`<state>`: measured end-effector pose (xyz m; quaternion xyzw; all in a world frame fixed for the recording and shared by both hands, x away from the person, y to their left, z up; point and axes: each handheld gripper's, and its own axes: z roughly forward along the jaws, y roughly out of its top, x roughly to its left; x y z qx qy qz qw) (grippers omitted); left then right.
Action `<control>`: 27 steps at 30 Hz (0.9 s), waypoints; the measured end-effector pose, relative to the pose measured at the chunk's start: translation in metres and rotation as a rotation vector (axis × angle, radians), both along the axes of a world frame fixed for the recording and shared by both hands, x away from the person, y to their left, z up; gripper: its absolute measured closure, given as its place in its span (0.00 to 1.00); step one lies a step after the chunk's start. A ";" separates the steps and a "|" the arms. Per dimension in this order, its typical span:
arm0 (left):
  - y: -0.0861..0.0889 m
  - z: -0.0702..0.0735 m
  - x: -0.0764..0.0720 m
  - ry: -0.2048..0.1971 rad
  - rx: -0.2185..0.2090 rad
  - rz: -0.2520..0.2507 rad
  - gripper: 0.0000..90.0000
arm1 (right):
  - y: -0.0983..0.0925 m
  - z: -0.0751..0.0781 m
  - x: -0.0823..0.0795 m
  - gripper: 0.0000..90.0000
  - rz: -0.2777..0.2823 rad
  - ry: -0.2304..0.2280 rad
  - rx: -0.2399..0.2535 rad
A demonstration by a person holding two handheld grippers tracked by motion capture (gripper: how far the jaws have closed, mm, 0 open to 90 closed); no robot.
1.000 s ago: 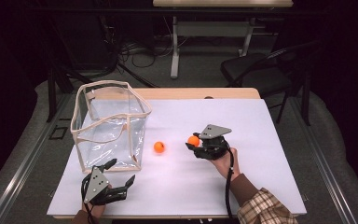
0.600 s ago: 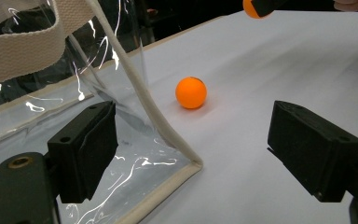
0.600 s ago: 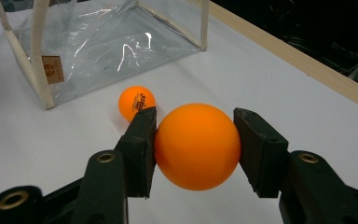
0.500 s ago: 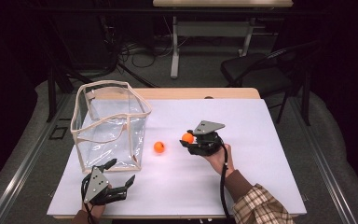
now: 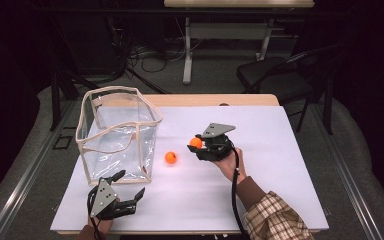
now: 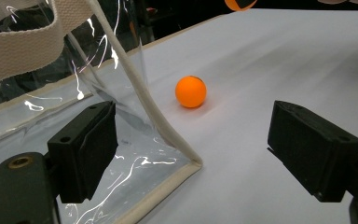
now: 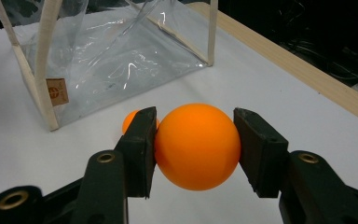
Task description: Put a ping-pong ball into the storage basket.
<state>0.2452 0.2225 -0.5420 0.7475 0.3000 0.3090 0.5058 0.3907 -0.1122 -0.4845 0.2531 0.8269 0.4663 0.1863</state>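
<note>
A white table [image 5: 280, 165] fills the middle of the high view, with a dark room, a chair and cables behind it. On the table's left part stands a clear bag [image 5: 117, 132] with cream fabric trim, upright and open at the top; it looks empty (glare on the plastic makes this hard to confirm).

The person's right gripper [image 5: 196, 144] is held above the table, to the right of the bag and well apart from it. Its jaws are pinching an orange ball [image 7: 197, 145], one pad pressed to each side, and the ball is clear of the surface. The left gripper [image 5: 130, 186] rests near the table's front edge, just beside the bag's near corner, its jaws spread wide with nothing between them.

A second ball [image 5: 170, 158] lies loose on the table between the bag and the right gripper, near the bag but not touching it.

The work appears to be putting the balls into the bag, and it looks to be at an early stage: one ball is picked up but not yet over the opening, and the other is untouched. What remains, judging by this, is carrying and dropping the held ball, then collecting the second.
</note>
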 end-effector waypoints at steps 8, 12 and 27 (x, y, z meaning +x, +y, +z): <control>0.000 0.000 0.000 0.001 0.002 -0.001 0.18 | 0.007 0.001 0.006 0.57 0.013 0.005 -0.001; 0.000 -0.001 0.001 0.006 -0.002 0.000 0.18 | 0.011 0.001 0.007 0.57 0.021 0.003 0.000; 0.000 0.000 0.000 0.001 0.002 -0.002 0.18 | 0.023 0.006 0.018 0.57 0.033 0.007 -0.003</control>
